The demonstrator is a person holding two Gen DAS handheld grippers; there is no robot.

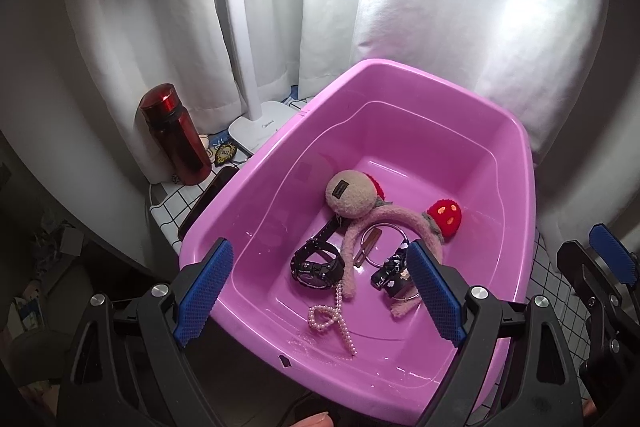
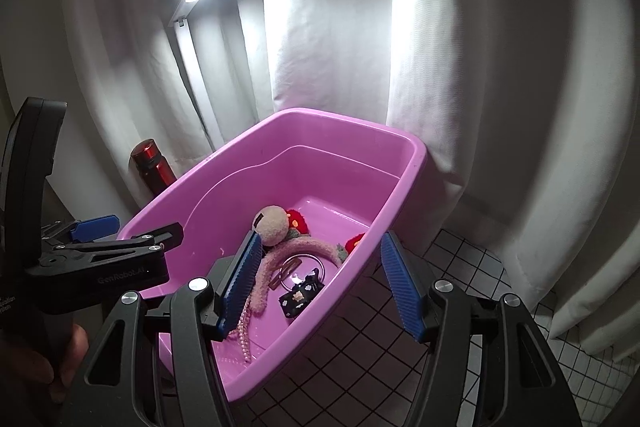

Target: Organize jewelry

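Observation:
A pink plastic tub (image 1: 516,163) (image 2: 404,163) holds the jewelry. Inside lie a fuzzy pink headband with mushroom ears (image 1: 352,195) (image 2: 272,223), a black watch (image 1: 318,265), a pearl string (image 1: 332,319) (image 2: 244,335), a metal ring (image 1: 384,243) (image 2: 308,269), a brown hair clip (image 1: 368,247) (image 2: 284,271) and a black printed band (image 1: 390,273) (image 2: 298,297). My left gripper (image 1: 320,295) is open and empty above the tub's near rim. My right gripper (image 2: 320,287) is open and empty above the tub's right rim.
A red bottle (image 1: 176,135) (image 2: 152,167) and a white desk lamp (image 1: 256,127) (image 2: 188,59) stand left of the tub. A dark phone (image 1: 208,199) lies by the tub. White curtains hang behind. The table has a white grid cloth (image 2: 460,267).

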